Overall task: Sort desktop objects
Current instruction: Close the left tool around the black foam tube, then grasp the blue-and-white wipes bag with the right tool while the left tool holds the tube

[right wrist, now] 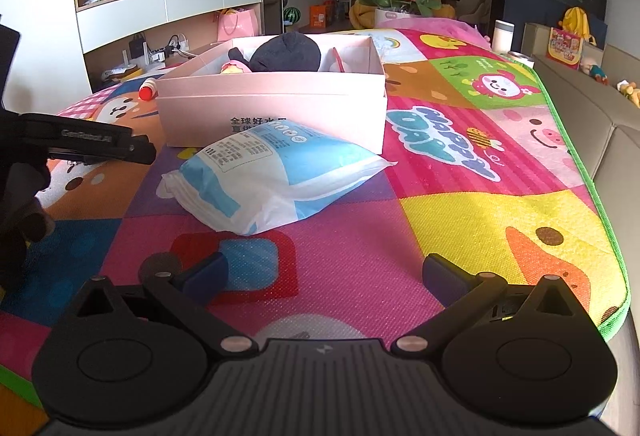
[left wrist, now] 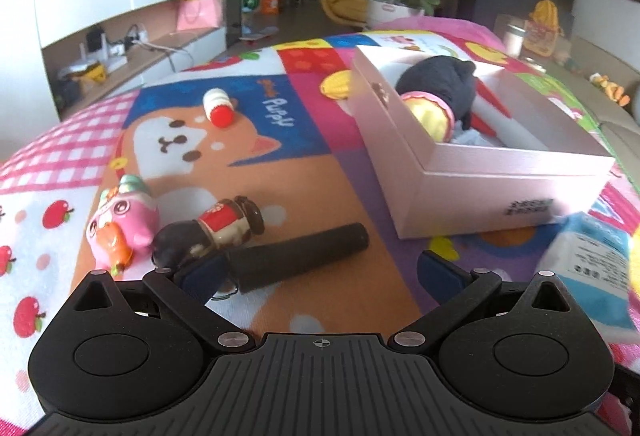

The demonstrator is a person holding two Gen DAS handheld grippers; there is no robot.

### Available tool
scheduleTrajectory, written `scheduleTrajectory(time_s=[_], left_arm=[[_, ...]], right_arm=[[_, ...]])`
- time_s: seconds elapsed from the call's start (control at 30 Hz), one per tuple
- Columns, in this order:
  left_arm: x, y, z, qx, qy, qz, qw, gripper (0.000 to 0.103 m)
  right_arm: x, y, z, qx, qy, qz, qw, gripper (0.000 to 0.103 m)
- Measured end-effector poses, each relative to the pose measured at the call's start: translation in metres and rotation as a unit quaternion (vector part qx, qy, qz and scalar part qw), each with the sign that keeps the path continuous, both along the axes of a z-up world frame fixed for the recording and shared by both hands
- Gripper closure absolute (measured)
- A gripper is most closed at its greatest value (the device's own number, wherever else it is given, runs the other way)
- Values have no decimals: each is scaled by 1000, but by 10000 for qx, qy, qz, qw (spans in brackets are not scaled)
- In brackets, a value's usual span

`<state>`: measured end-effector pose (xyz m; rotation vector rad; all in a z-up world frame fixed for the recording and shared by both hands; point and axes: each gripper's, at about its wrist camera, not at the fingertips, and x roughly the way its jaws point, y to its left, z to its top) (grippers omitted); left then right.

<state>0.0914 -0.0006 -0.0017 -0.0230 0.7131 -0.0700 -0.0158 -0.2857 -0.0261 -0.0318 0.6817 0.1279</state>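
Over the cartoon play mat (left wrist: 304, 172) we hover with both grippers, and neither holds a thing. Our left gripper (left wrist: 320, 272) has its fingers spread wide; the left finger (left wrist: 200, 272) sits just in front of a black cylinder (left wrist: 300, 256) lying on its side. Just beside that, a brown figurine with a red label (left wrist: 224, 228) lies tipped over, and a pink pig toy (left wrist: 120, 224) lies next to it. Further out, a small white bottle with a red cap (left wrist: 218, 108) rests on the printed dog face. To the right, the pink box (left wrist: 472, 192) stands open with a dark plush toy (left wrist: 440, 84) inside. Our right gripper (right wrist: 324, 276) is wide open too, fingers clear of the mat. Ahead of it lies a blue-and-white plastic packet (right wrist: 272, 172), its far edge up against the box front.
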Motion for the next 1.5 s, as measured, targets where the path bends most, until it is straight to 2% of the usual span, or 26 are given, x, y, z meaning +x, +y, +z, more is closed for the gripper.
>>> scheduleTrajectory(time_s=[0.13, 0.27, 0.47, 0.7, 0.8, 0.87, 0.97, 1.07, 1.1, 1.17, 1.23, 1.33, 1.5], left_arm=[[9, 0, 1, -38, -73, 123, 9999, 1], [14, 0, 0, 195, -99, 129, 9997, 22], [-10, 6, 0, 288, -118, -157, 9994, 22], [-65, 0, 3, 114, -38, -1041, 9945, 22], [-84, 0, 4, -67, 7, -1273, 9918, 22], [-92, -1, 5, -201, 20, -1397, 9900, 21], [-101, -6, 2, -325, -17, -1576, 9870, 15], [-103, -10, 0, -303, -77, -1572, 9871, 12], [-103, -10, 0, -319, -81, -1561, 9872, 11], [-103, -8, 0, -376, -66, -1566, 9869, 10], [-103, -8, -1, -368, -60, -1560, 9870, 10], [-104, -6, -1, -378, -59, -1555, 9871, 8], [-104, -6, -1, -365, -48, -1570, 9869, 7]], right_arm=[[0, 0, 0, 2, 0, 2, 10000, 0], [0, 0, 0, 5, 3, 1, 10000, 0], [1, 0, 0, -6, 27, 11, 10000, 0], [2, -1, 1, -46, 52, 101, 9999, 0], [8, -2, 8, -70, 215, 359, 9991, 0], [9, -8, 20, -6, 48, 385, 9992, 0], [15, -22, 42, 119, -394, 92, 9991, 0], [38, -44, 55, 326, -530, -684, 9957, 1], [49, -51, 56, 317, -491, -974, 9935, 3], [68, -58, 52, 153, -323, -1337, 9904, 21], [79, -60, 47, 13, -124, -1412, 9899, 23], [78, -52, 40, -41, 66, -1127, 9936, 23], [53, -29, 38, -124, 135, -428, 9989, 22]])
